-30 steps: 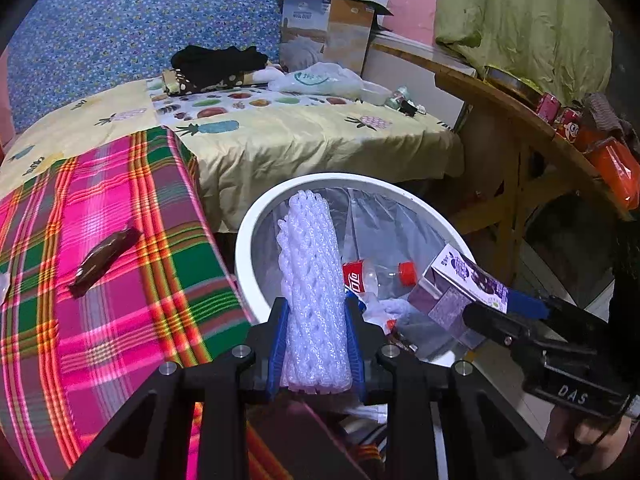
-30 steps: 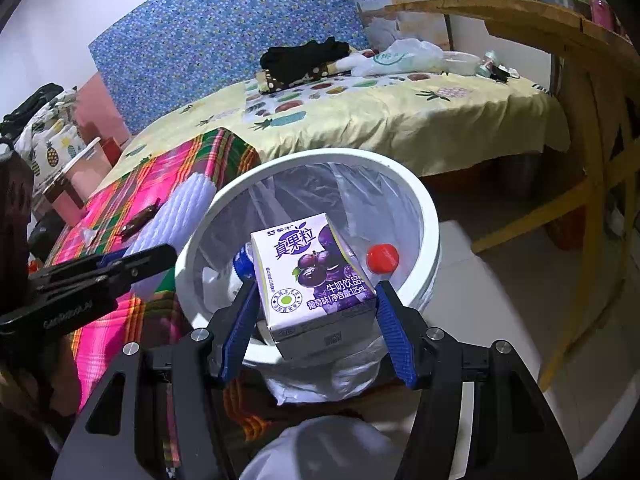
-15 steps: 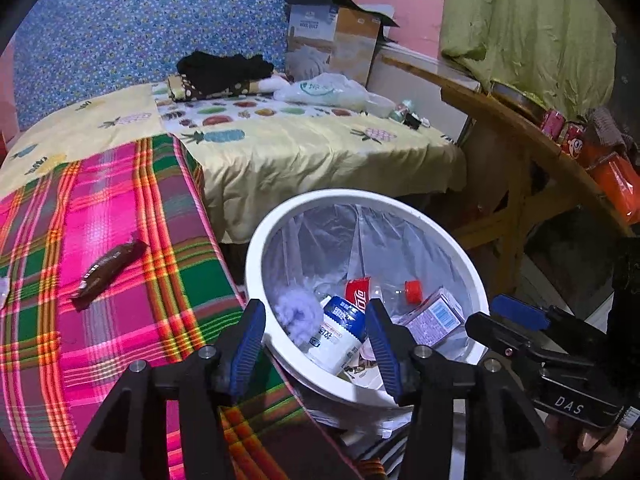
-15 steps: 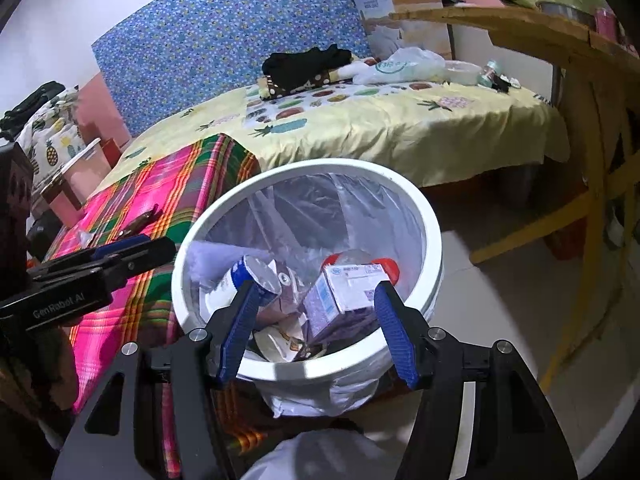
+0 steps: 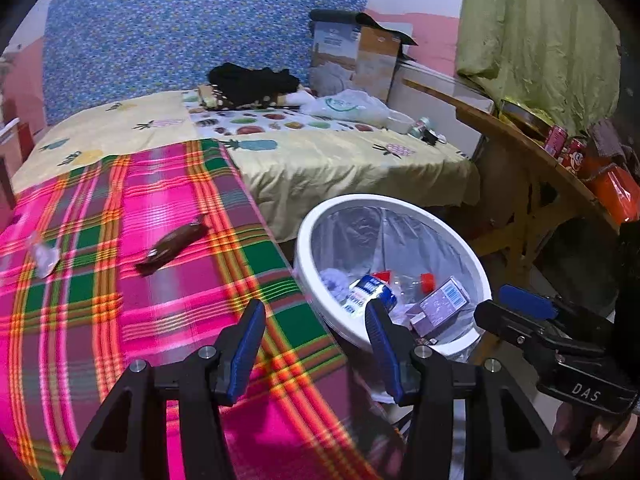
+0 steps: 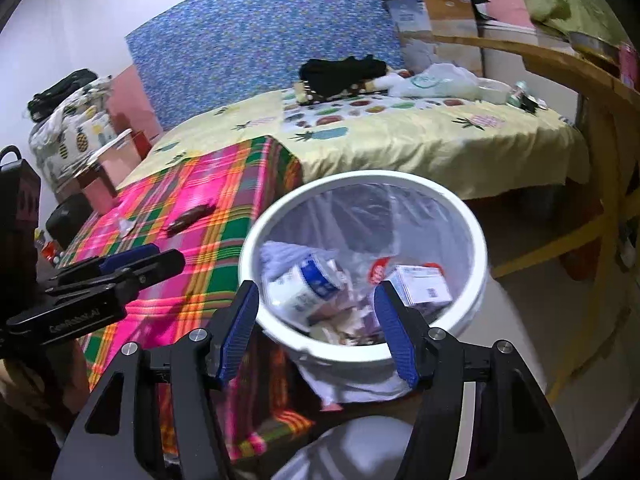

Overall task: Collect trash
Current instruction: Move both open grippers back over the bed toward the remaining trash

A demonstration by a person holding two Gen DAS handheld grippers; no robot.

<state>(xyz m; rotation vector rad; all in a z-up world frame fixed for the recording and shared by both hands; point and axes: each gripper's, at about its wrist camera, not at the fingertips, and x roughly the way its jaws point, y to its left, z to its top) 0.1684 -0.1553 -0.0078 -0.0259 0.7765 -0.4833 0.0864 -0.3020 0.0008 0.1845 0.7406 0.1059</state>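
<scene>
**Both grippers empty over bin and bed**

Evidently nothing was held: the left gripper (image 5: 316, 336) had its blue pads parted, with only the plaid blanket (image 5: 120, 280) and the bin's edge showing in the gap. The right gripper (image 6: 316, 332) likewise stood wide apart, with nothing between its pads, pointing down over the white trash bin (image 6: 476, 236).

That bin, lined with a clear bag, stood on the floor just beside the blanket-covered surface. Inside it lay a purple drink carton (image 6: 420, 284), a blue-and-white cup (image 6: 308, 284), a clear bottle with a red cap (image 5: 427, 279) and a pale foam sleeve (image 5: 334, 280) against the near-left wall.

On the plaid blanket, well apart from the bin, lay a brown wrapper (image 5: 172, 244) and, farther left, a crumpled clear scrap (image 5: 44, 256). Neither gripper touched them.

Beyond was a bed with a yellow fruit-print sheet (image 5: 320, 160), and a wooden table (image 5: 520, 148) stood to the right.
</scene>
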